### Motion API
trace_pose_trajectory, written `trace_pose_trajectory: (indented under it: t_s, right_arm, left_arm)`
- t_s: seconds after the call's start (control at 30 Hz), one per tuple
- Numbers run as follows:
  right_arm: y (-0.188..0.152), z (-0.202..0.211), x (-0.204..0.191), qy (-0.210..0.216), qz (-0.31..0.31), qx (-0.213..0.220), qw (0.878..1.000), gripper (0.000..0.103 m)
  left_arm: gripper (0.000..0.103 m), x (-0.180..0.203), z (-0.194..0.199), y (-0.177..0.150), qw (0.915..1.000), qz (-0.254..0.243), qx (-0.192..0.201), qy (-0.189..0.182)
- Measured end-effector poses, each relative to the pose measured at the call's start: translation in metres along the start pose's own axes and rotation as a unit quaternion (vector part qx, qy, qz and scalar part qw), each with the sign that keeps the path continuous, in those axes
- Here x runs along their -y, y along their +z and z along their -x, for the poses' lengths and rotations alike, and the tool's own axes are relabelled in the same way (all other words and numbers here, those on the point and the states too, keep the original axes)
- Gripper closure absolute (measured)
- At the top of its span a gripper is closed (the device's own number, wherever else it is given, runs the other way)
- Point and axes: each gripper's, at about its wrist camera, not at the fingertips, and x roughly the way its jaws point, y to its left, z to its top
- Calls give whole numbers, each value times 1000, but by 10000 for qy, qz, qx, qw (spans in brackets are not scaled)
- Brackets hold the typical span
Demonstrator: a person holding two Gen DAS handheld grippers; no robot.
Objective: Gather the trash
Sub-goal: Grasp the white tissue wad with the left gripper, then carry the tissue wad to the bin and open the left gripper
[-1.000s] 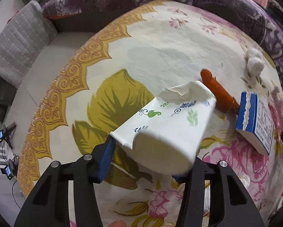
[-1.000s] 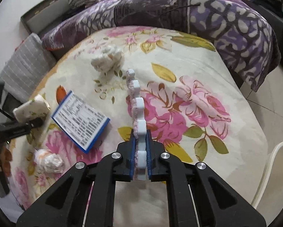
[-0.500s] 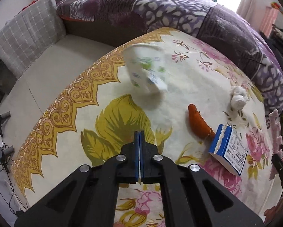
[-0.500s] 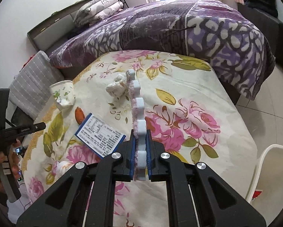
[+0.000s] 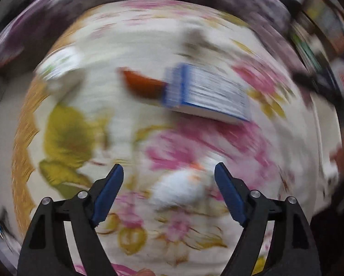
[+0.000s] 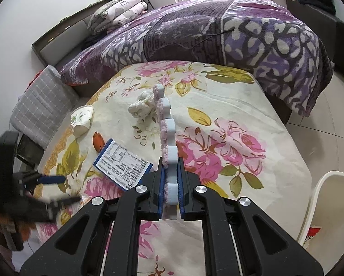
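My left gripper (image 5: 169, 174) is open and empty above the floral table cloth (image 5: 135, 46); its view is blurred by motion. A crumpled white wad (image 5: 181, 191) lies between its fingers. The blue and white box (image 5: 206, 92), an orange wrapper (image 5: 142, 84) and the paper cup (image 5: 59, 66) lie farther off. My right gripper (image 6: 169, 184) is shut on a white and pink foam strip (image 6: 166, 124) held upright. In the right wrist view the cup (image 6: 81, 120), the box (image 6: 123, 166), the orange wrapper (image 6: 98, 139) and a white crumpled tissue (image 6: 141, 108) lie on the table. The left gripper (image 6: 52, 189) shows at the left.
A white bin (image 6: 328, 207) stands on the floor at the right of the table. A bed with a purple blanket (image 6: 218, 34) lies behind the table. A grey checked cushion (image 6: 41, 101) sits at the left.
My left gripper let go of the paper cup, which landed on the table at the far left, then opened and swung right over the white wad. My right gripper rose, still holding the strip.
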Motion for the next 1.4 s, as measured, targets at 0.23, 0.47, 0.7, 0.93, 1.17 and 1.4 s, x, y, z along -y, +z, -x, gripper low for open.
trace_pose_trajectory:
  t_s: [0.23,0.47,0.7,0.93,1.17,1.4]
  right_arm:
    - [1,7,8,-9,-107,35,9999,94]
    - [0,15,4,70,18,110,9999,94]
    - [1,24,-5,167,98,320,9993,94]
    - [2,42,-10,147,115,675,9975,94]
    - [-1,70,-14,-61,294,1090,9936,94]
    - [-6,97,-4,-256,336,1301,9906,94]
  left_arm:
    - [23,50,-17,-4,9930,-934,-185,704]
    - [51,13,-28,-5,9962,17,-232,839]
    - [52,-5,8,6,9903,859,582,919]
    - [51,16,60,22,9665,1448,1598,1394]
    - [51,54,94,22,9420,1744,2347,1649]
    - [51,86,109,20,9296,1844,2714,1679]
